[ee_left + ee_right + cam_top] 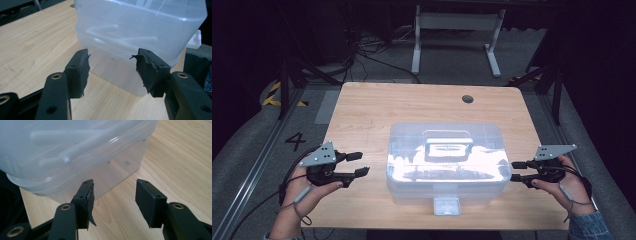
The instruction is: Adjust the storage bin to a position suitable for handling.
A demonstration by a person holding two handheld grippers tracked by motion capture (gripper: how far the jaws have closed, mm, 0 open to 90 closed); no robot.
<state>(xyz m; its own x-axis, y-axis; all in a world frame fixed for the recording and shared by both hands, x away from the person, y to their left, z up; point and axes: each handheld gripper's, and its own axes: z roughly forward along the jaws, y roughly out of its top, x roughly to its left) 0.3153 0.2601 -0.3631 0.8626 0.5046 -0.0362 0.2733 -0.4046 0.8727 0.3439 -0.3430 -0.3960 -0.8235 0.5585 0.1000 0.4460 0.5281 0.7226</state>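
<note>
Translucent, round-cornered plastic box (447, 160) on woodgrain table (362, 115).

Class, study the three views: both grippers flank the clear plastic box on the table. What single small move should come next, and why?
Probably bring both grippers inward to the box's end walls. The left gripper and right gripper are open, pointing at the clear plastic box from either side, and neither touches it. Its lid latch appears shut.
</note>
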